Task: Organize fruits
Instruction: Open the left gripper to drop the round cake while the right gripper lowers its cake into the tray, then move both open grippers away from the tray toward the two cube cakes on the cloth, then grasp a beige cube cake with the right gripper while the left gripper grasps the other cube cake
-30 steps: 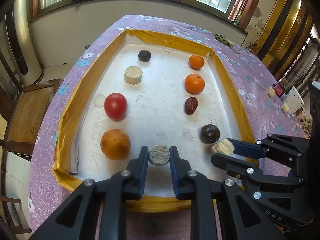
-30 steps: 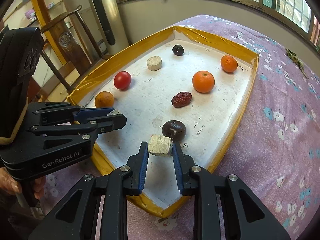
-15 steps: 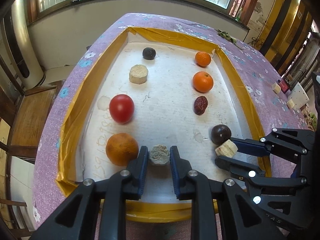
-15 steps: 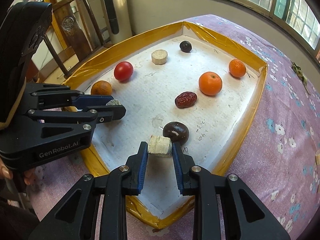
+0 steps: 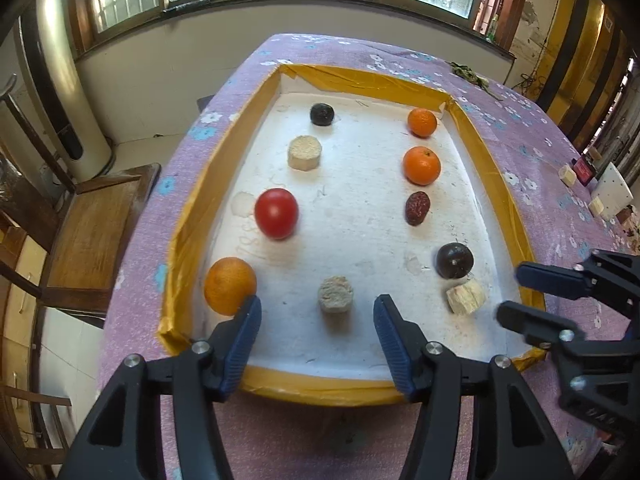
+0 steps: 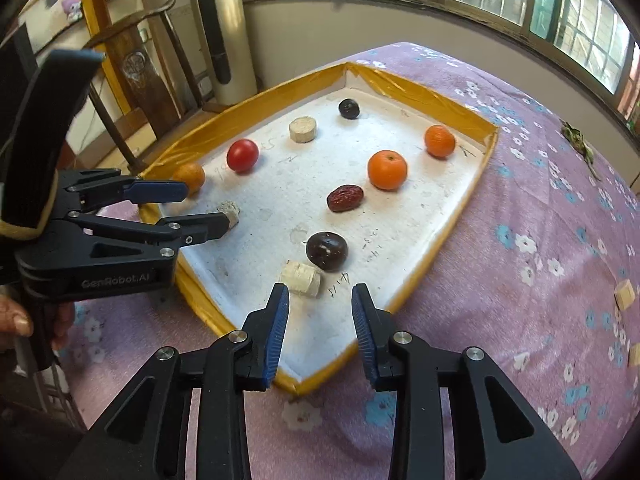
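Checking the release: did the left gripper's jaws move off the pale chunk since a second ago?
Yes. The left gripper jaws have just been opening; the pale chunk sits free between them on the tray.

In the right wrist view, the left hand-held gripper (image 6: 202, 210) covers part of the grey plug (image 6: 230, 211) and the orange (image 6: 191, 176). A hand (image 6: 18, 322) is cut off at the left edge. Writing (image 6: 370, 246) on the tray (image 6: 452, 112) is illegible.
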A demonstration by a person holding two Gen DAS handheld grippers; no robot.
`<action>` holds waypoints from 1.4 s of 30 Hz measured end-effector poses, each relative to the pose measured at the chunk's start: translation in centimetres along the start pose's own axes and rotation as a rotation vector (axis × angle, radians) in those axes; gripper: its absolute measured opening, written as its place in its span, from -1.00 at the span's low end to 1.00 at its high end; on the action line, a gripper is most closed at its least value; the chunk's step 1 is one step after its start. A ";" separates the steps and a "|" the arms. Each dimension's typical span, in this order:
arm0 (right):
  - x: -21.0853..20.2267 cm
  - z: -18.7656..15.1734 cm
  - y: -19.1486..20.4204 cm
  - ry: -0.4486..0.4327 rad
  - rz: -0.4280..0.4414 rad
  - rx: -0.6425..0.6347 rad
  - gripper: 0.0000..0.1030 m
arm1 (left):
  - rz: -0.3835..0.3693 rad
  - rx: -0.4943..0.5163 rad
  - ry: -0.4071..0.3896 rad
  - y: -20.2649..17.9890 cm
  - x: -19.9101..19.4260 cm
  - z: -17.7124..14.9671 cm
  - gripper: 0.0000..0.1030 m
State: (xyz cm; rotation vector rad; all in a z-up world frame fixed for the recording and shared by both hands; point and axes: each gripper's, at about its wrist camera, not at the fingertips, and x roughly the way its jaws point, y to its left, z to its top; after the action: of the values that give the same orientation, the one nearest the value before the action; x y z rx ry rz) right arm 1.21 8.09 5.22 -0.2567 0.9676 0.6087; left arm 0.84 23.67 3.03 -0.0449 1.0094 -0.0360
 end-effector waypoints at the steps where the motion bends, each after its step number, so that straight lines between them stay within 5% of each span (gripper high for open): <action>1: -0.5 -0.1 -0.3 -0.011 0.005 0.011 -0.41 | 0.018 -0.001 -0.008 0.0 -0.2 0.0 0.32; 6: -2.5 -1.3 -2.2 -0.037 -0.003 0.074 -0.36 | 0.070 0.001 -0.040 -1.2 -1.3 0.6 0.47; 12: -4.2 -4.0 -7.7 -0.045 -0.031 0.231 -0.35 | 0.041 0.043 -0.078 -5.5 -2.5 1.9 0.62; 28: -12.3 -13.5 -31.5 -0.161 -0.307 0.617 -0.30 | -0.114 0.263 -0.032 -25.5 0.6 6.1 0.74; 42: -8.1 -14.0 -39.8 -0.099 -0.262 0.577 -0.15 | -0.188 0.355 -0.018 -40.3 7.3 11.4 0.79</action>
State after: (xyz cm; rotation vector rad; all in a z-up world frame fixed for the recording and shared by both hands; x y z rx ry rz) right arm 11.59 -33.49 1.75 0.1596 0.9541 0.0865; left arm 14.00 -16.75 5.11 0.1838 0.9664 -0.3848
